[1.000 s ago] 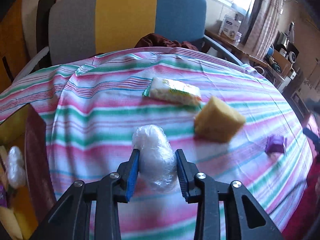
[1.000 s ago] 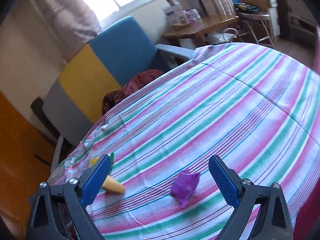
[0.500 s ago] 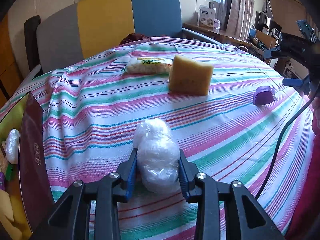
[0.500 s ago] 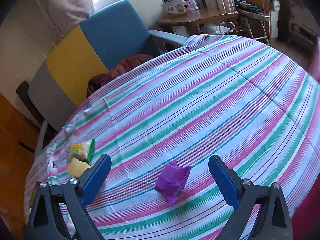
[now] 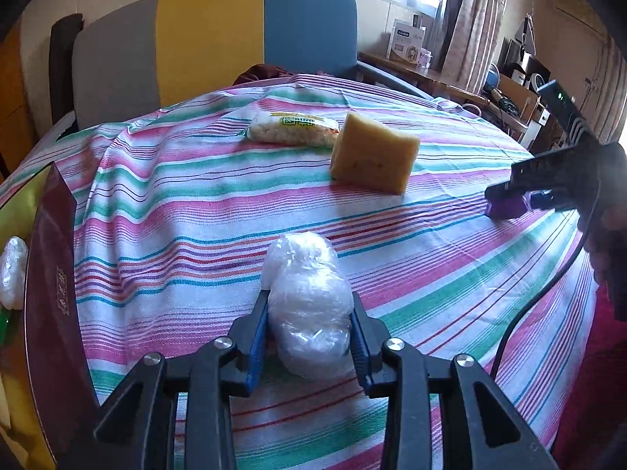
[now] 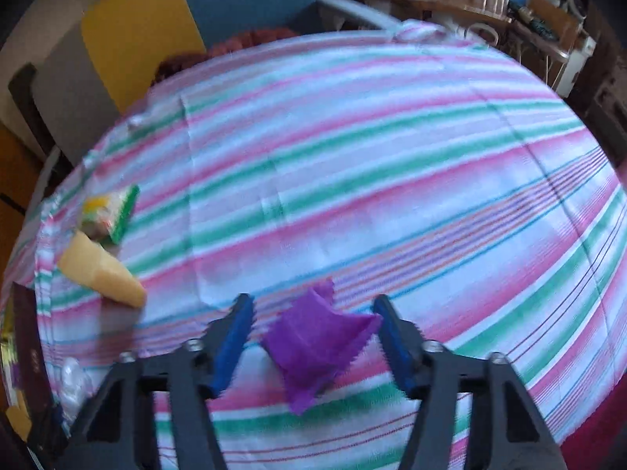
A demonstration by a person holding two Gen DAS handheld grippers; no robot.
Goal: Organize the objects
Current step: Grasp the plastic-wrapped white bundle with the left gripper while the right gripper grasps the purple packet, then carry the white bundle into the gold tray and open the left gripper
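My left gripper [image 5: 309,309] is shut on a clear-wrapped white bundle [image 5: 303,270], held just over the striped tablecloth [image 5: 176,215]. In the right wrist view, my right gripper [image 6: 313,307] straddles a purple pouch [image 6: 313,346] lying on the cloth. Its jaws are closing, and a gap still shows beside the left pad [image 6: 235,333]. The left wrist view shows that right gripper [image 5: 509,203] at the table's right edge, low over the purple pouch [image 5: 505,209]. A yellow sponge [image 5: 372,156] and a snack packet [image 5: 292,131] lie at the far side.
A dark red box [image 5: 51,274] stands open at the left edge, with another wrapped bundle [image 5: 11,270] inside. A grey, yellow and blue chair [image 5: 211,39] stands behind the table. The sponge [image 6: 98,274] and packet [image 6: 109,211] sit left of the right gripper. A cable [image 5: 540,301] hangs at right.
The right gripper dropped down over the purple pouch and its jaws narrowed around it. The left gripper, still holding the bundle, swung a little at first, then stayed put.
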